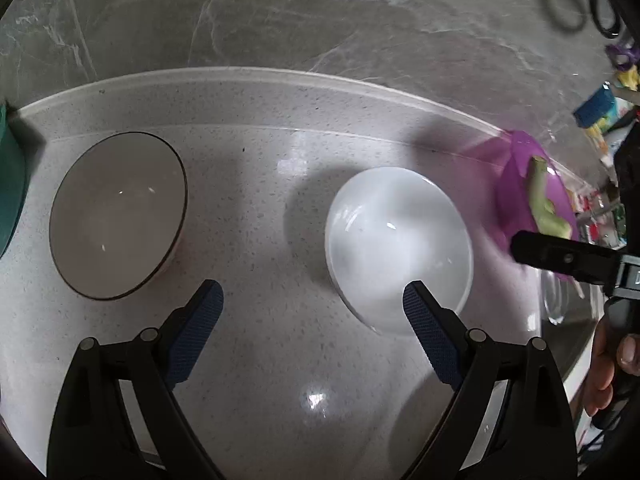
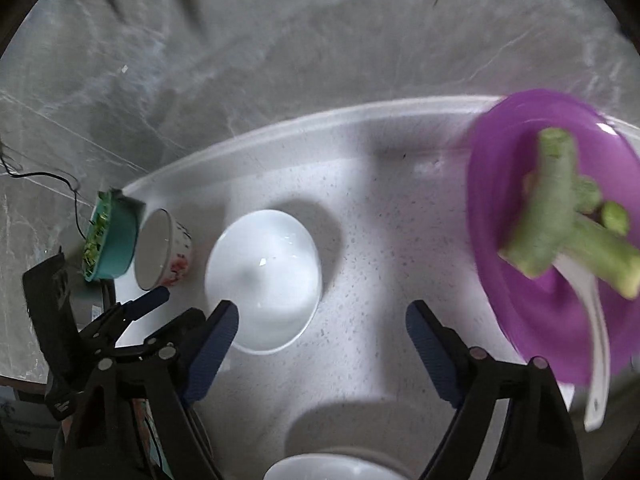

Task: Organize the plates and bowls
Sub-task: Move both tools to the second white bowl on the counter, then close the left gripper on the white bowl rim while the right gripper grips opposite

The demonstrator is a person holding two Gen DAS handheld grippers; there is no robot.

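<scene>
While both tongs hang spread and empty, bowls wait on the desk

White bowl sits centre; left tongs just short of it, right tongs beside it; I'd pinch its near rim squarely; patterned bowl lies to its left.

Speckled white counter, grey marble floor, black cable

On your speckled white countertop, 4 bowls sit: a teal bowl, a floral bowl, a white bowl and a purple bowl.
</scene>
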